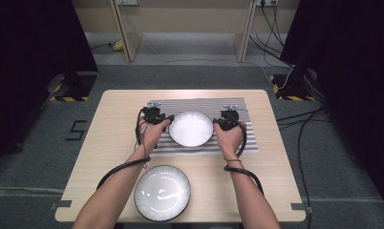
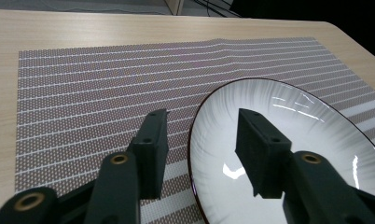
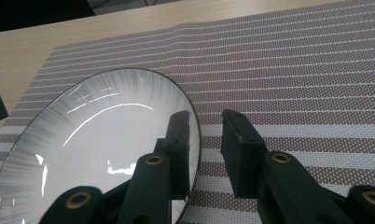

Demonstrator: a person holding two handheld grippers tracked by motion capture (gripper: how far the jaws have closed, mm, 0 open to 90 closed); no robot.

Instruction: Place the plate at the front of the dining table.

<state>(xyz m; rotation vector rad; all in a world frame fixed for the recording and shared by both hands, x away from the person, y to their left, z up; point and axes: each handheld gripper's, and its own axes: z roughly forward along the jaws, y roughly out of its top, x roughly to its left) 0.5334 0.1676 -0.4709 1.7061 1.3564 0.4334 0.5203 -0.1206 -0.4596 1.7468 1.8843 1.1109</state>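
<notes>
Plate position: the plate [image 1: 191, 128] lies flat on the striped mat [image 1: 199, 104], at the middle of the worktop [image 1: 113, 129].
Left tongs: the left tongs [image 1: 167, 119] straddle the plate's left rim, one jaw over the basin and one over the mat outside; the jaws stand apart and the pads do not press the rim.
Right tongs: the right tongs [image 1: 218, 125] straddle the opposite rim the same way, jaws apart, nothing clamped.
Key relation: the plate lies between the two tongs, rim [image 2: 191, 140] inside each gap; both hands are equally near. A straight withdrawal outward appears to clear the rim.
Second plate: a ribbed plate [image 1: 162, 192] sits near the worktop's front edge, well apart.
Hidden: contact between pads and rim underside cannot be made out; glare [image 3: 120, 169] masks the basin surface.
</notes>
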